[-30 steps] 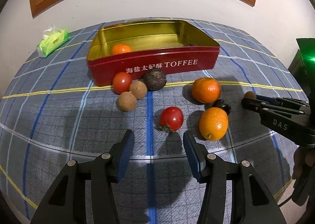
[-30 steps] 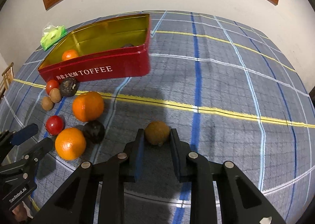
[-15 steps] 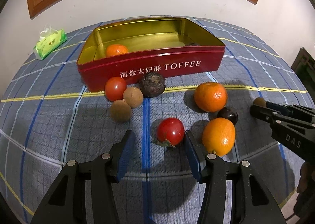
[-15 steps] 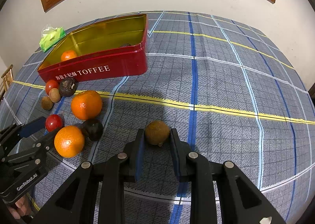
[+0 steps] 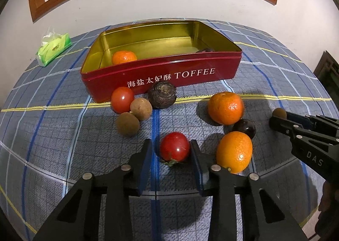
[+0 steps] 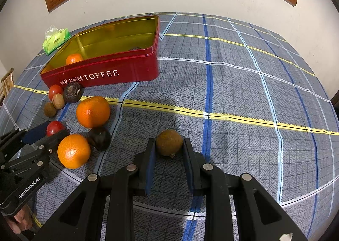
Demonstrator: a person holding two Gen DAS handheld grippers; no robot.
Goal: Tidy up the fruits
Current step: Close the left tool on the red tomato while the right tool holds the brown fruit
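Note:
A red TOFFEE tin (image 5: 161,75) (image 6: 110,75) stands on the checked cloth with a small orange (image 5: 124,57) and a dark fruit (image 5: 204,50) inside. My left gripper (image 5: 171,149) is open, its fingers on either side of a red tomato (image 5: 174,149) (image 6: 54,127), with small gaps. My right gripper (image 6: 169,147) is shut on a brown longan (image 6: 169,143) (image 5: 279,112), low over the cloth.
Loose in front of the tin lie two oranges (image 5: 225,107) (image 5: 234,152), a dark plum (image 5: 243,127), a second tomato (image 5: 122,99), two longans (image 5: 141,109) (image 5: 127,124) and a dark scaly fruit (image 5: 162,94). A green tissue pack (image 5: 54,49) lies at the far left.
My left gripper has moved forward and narrowed so its fingers now flank the tomato. My right gripper keeps its hold on the longan, nearly still.

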